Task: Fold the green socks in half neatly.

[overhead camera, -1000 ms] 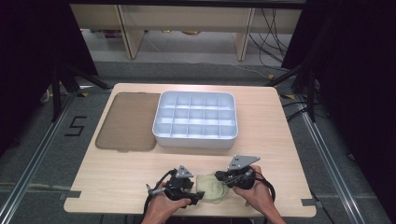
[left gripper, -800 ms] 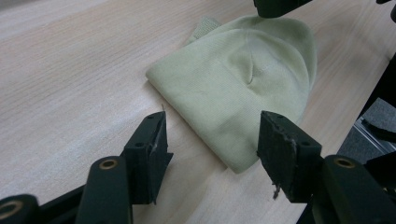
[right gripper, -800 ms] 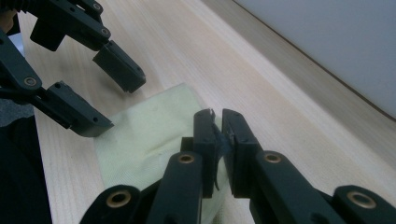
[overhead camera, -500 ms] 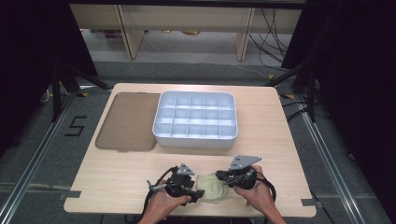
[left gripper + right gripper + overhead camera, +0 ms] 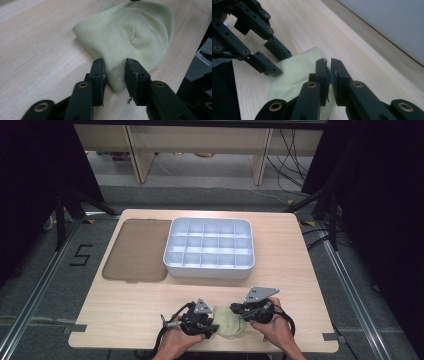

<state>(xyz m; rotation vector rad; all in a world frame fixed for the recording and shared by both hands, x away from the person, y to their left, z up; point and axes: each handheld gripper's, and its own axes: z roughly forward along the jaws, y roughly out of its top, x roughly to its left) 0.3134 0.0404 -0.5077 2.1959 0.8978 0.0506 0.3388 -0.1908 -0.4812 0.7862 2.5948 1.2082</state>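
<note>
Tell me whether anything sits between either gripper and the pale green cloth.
Nothing does. The left gripper has a fold of the cloth between its jaws, which have just been closing. The right gripper is pinched shut on the cloth's other edge.

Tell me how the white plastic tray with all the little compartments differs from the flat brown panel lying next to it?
The white plastic compartment tray has raised walls and a grid of small square cells; the flat brown panel is a plain sheet with no walls or dividers. The tray is bright white and opaque, while the panel is dull brown and looks translucent. The tray stands taller; the panel lies nearly flush with the wooden table. Both are rounded rectangles of similar footprint, side by side.
</note>
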